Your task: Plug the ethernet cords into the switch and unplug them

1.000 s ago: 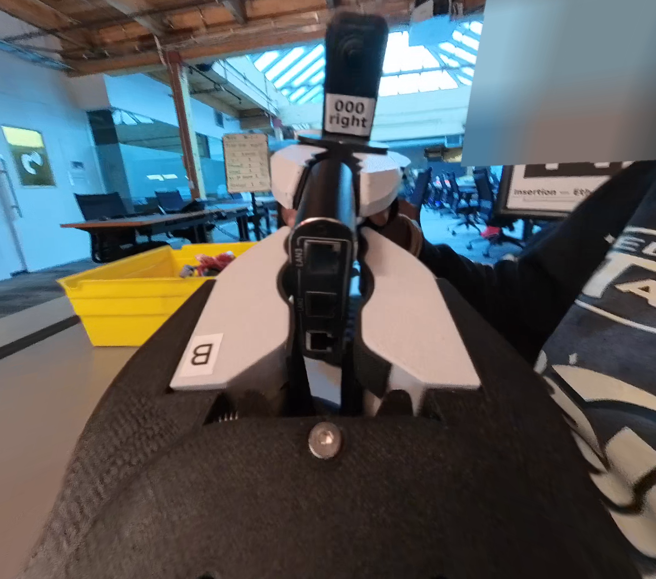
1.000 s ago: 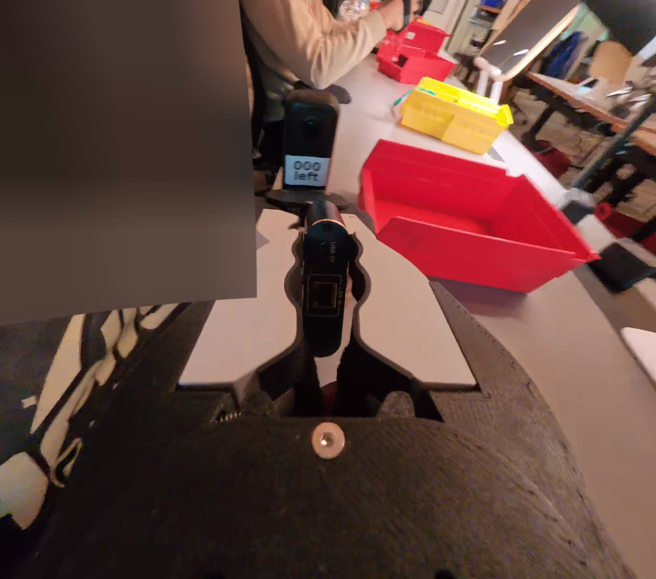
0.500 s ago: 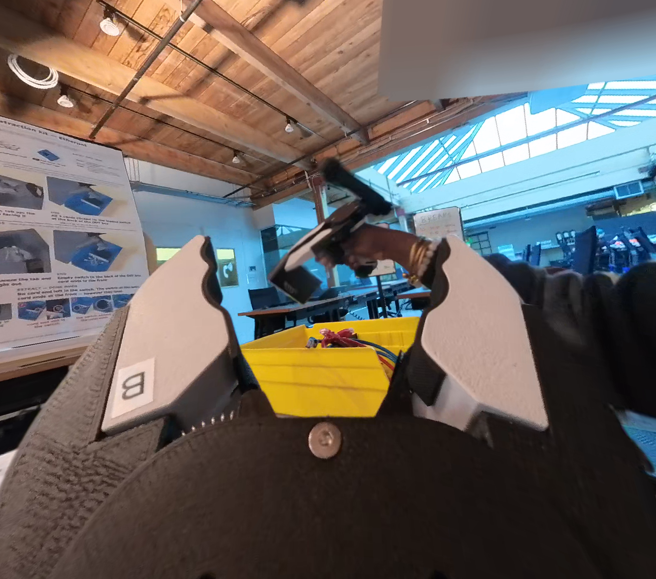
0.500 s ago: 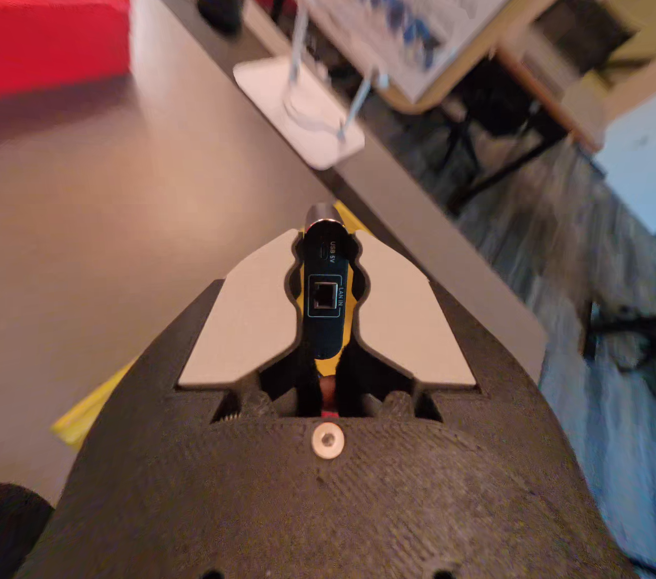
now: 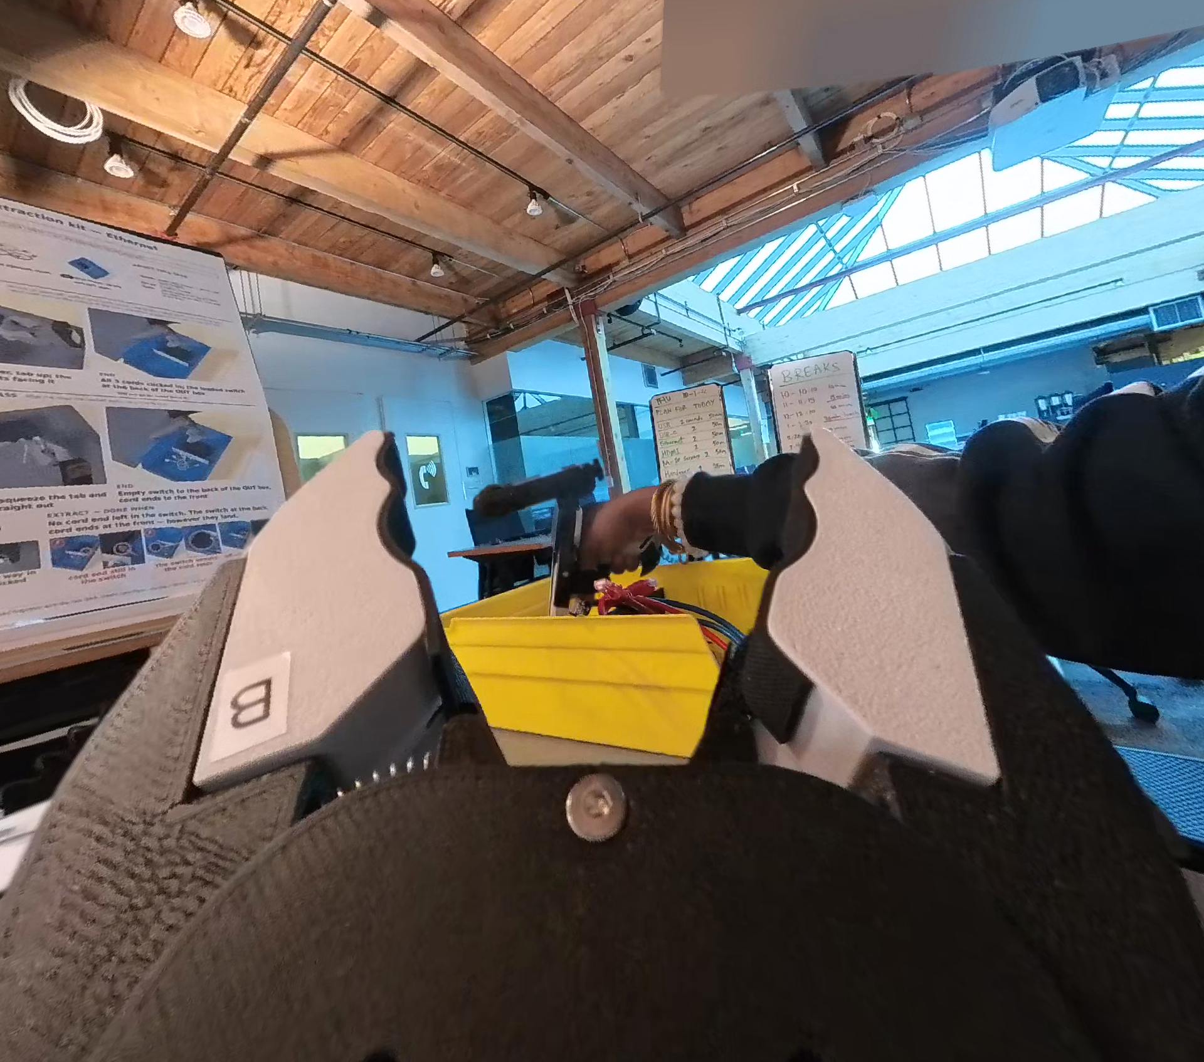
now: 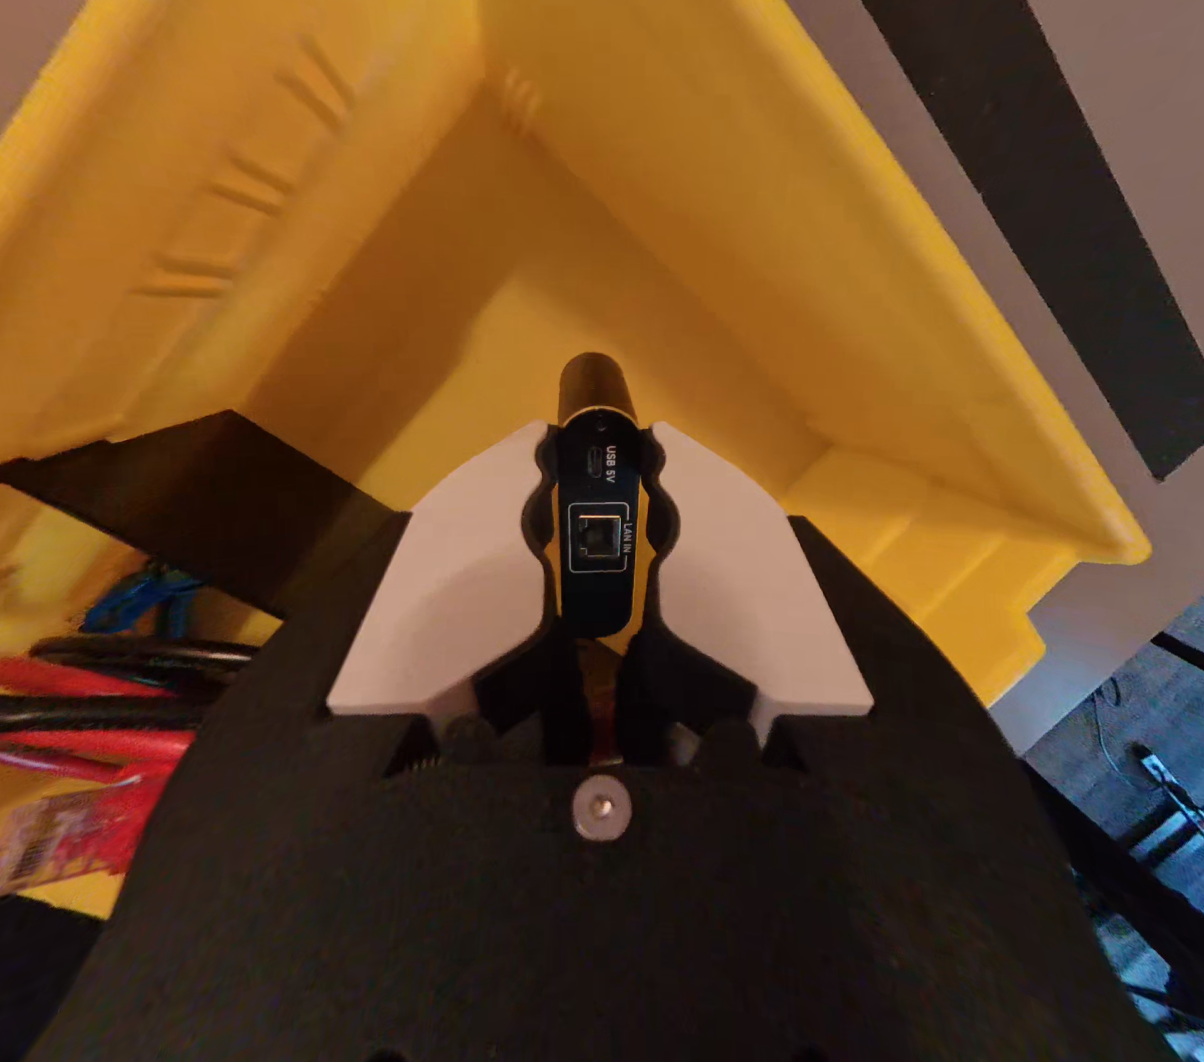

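Note:
My right gripper (image 6: 596,431) is shut on a small black ethernet switch (image 6: 596,542), which stands up between its fingers with one port facing the camera. It holds the switch low inside a yellow bin (image 6: 456,184), near a corner of the bin floor. Red and blue ethernet cords (image 6: 98,698) lie in the bin at the lower left. My left gripper (image 5: 596,444) is open and empty, facing the bin's near wall (image 5: 580,679). In the left wrist view the right gripper (image 5: 567,555) points down into the bin beside the cords (image 5: 625,591).
A person's hand and dark sleeve (image 5: 1042,516) reach over the bin from the right. An instruction poster (image 5: 117,412) stands at the left. A dark flat object (image 6: 195,496) lies in the bin. The grey table has a black stripe (image 6: 977,119). The grippers' ends are close to 45 centimetres from one another.
One second ago both grippers were shut on the switch. My left gripper let go and opened. My right gripper swung the switch away and lowered it into the yellow bin.

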`<state>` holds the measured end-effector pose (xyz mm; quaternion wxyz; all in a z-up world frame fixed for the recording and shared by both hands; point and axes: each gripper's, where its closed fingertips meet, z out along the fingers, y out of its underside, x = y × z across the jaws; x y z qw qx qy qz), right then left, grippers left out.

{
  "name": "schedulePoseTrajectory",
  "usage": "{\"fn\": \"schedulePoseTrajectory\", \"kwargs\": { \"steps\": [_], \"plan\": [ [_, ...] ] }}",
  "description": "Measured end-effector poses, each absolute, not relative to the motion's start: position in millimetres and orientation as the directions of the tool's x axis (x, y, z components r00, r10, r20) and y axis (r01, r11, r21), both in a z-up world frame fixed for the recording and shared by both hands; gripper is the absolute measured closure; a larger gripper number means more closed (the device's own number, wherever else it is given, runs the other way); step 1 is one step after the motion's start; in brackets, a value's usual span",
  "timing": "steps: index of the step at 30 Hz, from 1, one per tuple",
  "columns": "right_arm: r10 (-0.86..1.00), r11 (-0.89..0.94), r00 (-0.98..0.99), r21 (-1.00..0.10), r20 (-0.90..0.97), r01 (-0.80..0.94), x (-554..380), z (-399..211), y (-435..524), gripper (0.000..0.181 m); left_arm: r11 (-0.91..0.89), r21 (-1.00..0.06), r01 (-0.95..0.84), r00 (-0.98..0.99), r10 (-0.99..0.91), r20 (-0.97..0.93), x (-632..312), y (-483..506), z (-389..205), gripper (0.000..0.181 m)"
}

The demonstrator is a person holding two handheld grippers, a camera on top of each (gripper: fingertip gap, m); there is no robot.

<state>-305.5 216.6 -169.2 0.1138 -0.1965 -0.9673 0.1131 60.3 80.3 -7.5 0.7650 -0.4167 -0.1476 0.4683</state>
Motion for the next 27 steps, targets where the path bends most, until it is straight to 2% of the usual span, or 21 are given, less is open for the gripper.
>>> {"fn": "schedulePoseTrajectory", "kwargs": {
  "steps": [3,7,11,14,17,21,22,24,27],
  "plan": [
    [0.43,0.864,-0.879,-0.377,0.209,0.333,-311.0,-154.7,209.6,0.153,0.215,-0.778,-0.59,0.522,0.837,-0.164,60.3,81.3,-8.0,0.069],
    [0.483,0.757,-0.84,-0.601,0.249,0.257,-301.9,-104.2,197.1,0.125,0.209,-0.781,-0.588,0.521,0.837,-0.168,59.9,82.2,-8.8,0.07],
    [0.491,0.503,-0.854,-0.857,0.175,0.113,-243.1,-41.5,181.9,0.105,0.199,-0.786,-0.585,0.518,0.838,-0.173,58.9,82.9,-9.8,0.07],
    [0.405,0.298,-0.905,-0.955,0.127,-0.001,-172.9,-20.4,178.8,0.097,0.196,-0.785,-0.588,0.515,0.839,-0.176,59.0,83.3,-9.8,0.07],
    [0.354,0.364,-0.925,-0.931,0.138,0.001,-120.5,-55.6,188.5,0.098,0.191,-0.788,-0.586,0.514,0.839,-0.179,58.5,84.2,-10.5,0.071],
    [0.341,0.585,-0.921,-0.809,0.187,0.052,-89.3,-126.3,202.4,0.121,0.144,-0.795,-0.59,0.493,0.843,-0.214,56.4,88.1,-13.8,0.071],
    [0.324,0.633,-0.92,-0.773,0.221,0.037,-87.1,-136.5,201.8,0.129,0.132,-0.797,-0.589,0.491,0.842,-0.223,55.9,89.6,-14.9,0.071],
    [0.281,0.714,-0.9,-0.699,0.333,-0.035,-89.0,-146.9,199.2,0.155,0.114,-0.798,-0.592,0.486,0.84,-0.24,56.2,91.9,-16.2,0.071],
    [0.227,0.74,-0.864,-0.657,0.449,-0.146,-91.7,-146.4,182.5,0.156,0.104,-0.8,-0.592,0.484,0.839,-0.249,55.7,93.3,-17.3,0.072]
  ]
}}
